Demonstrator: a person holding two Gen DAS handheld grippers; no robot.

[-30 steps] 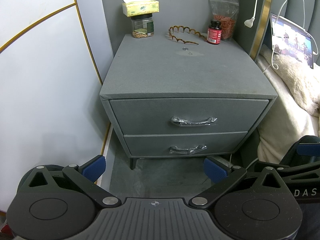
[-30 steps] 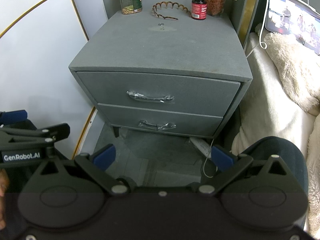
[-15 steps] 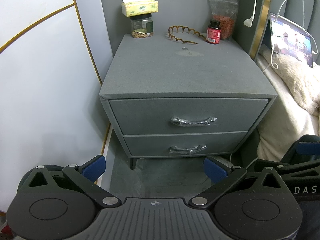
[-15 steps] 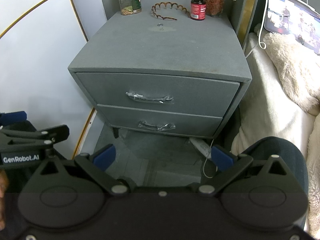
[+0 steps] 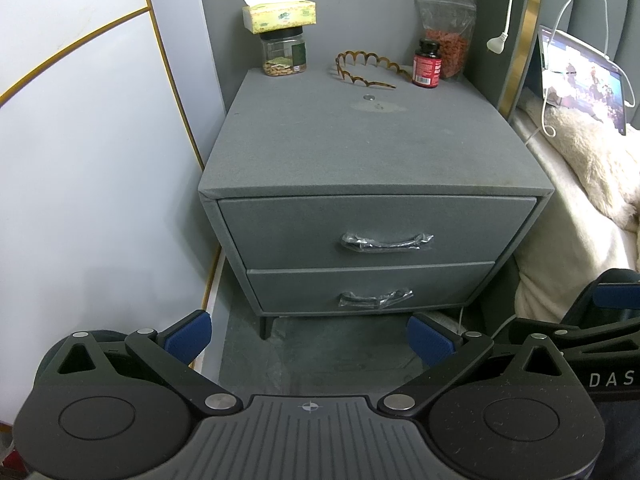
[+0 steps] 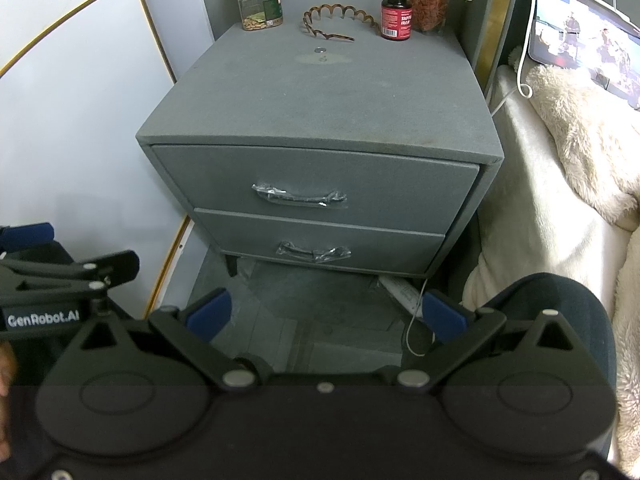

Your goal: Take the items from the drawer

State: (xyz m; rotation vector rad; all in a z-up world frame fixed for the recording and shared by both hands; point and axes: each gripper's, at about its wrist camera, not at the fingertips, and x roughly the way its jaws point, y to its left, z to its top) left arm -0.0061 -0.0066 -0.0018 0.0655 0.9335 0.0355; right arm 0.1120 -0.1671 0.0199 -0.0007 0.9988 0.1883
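A grey fabric-covered nightstand (image 5: 372,148) stood between a white gold-trimmed wall (image 5: 80,152) and a bed with a cream fleece blanket (image 6: 576,152). Its two grey drawers, the top drawer (image 5: 376,230) and the bottom drawer (image 5: 368,290), were closed, handles plastic-wrapped. My left tongs (image 5: 308,334) and right tongs (image 6: 326,316) hung wide apart, empty, well short of them.

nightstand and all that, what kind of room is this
Most likely a bedroom: a grey two-drawer nightstand stands beside a bed with a fluffy blanket, against a padded headboard.
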